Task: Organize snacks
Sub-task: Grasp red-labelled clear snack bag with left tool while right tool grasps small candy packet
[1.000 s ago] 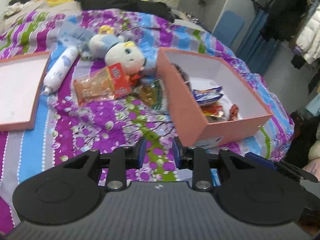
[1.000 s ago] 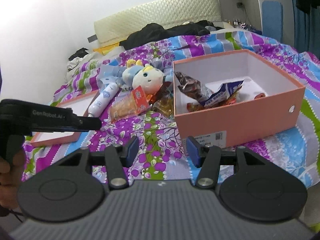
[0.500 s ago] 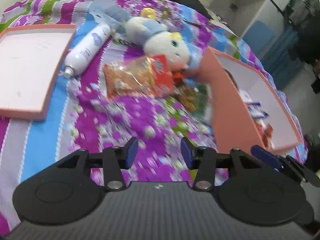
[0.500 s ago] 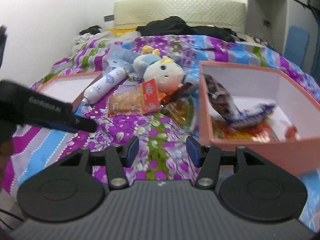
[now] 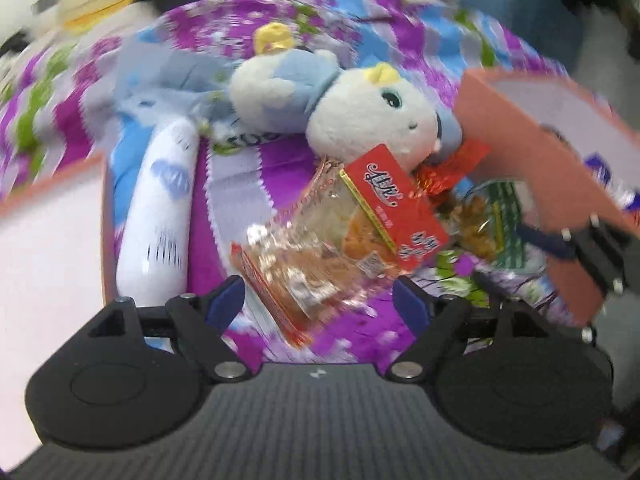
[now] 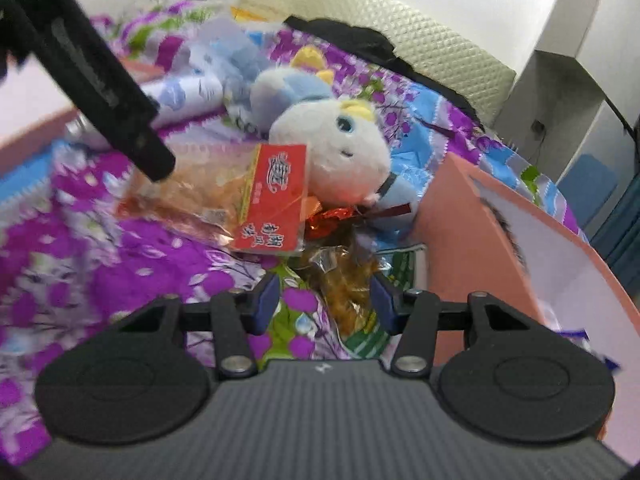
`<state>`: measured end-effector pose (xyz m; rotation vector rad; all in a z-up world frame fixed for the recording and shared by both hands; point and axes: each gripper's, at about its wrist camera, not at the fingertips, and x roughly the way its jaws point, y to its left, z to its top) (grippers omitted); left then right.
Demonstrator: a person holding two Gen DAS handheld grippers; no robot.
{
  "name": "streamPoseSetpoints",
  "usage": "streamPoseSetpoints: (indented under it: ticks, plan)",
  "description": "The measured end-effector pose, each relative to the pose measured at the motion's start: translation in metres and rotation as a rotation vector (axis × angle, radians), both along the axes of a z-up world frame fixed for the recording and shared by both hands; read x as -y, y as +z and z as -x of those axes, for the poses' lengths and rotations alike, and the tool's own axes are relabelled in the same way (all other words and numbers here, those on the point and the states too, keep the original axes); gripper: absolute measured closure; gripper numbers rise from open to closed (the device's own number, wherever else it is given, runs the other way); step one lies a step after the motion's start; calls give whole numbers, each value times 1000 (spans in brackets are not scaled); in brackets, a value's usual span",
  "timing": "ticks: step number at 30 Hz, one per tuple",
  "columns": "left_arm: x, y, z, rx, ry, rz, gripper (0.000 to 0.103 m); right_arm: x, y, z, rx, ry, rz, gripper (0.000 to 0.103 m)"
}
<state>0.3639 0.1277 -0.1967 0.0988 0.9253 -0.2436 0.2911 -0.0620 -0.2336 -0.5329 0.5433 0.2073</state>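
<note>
Both claws have dropped closer to the bed since a second ago, when the whole pink box and its lid were in view. Over that time the left claw has been opening; its jaws stand spread, with the near corner of the clear snack bag lying between the tips, not pinched. That bag lies flat on the flowered bedspread, long axis running from the near left up to its red label end, which points at the plush toy. The right claw has narrowed slightly but is open, hovering over the amber candy packet beside the pink box. A white bottle lies left of the bag, beside the box lid.
</note>
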Motion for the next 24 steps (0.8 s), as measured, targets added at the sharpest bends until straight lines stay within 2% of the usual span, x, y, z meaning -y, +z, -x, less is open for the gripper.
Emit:
streamPoseSetpoints:
  ticks: [2,6,10,11,14,19,24]
  plan:
    - [-1,-3,-13,-5,-74,-34,18,-6,-11,-12,-17,10,59,51]
    - [-2,-9,-37,56,-165,-131,13,-11,-27,-24,-8,8,130,51]
    - [-5,-20,-63,18,-241,-119,12,-8,-31,-30,-12,2,117,51]
    - [-4,-26,-67,1,-247,-126,12,-7,-32,-31,-13,2,112,54]
    - [-3,-39,-72,-52,-304,-112,12,-6,-35,-34,-18,4,89,61]
    - [-1,-53,-74,-106,-379,-87,10,-3,-35,-38,-21,-1,51,62]
    - [8,-58,-73,-122,-437,-104,10,-3,-36,-40,-23,0,39,65]
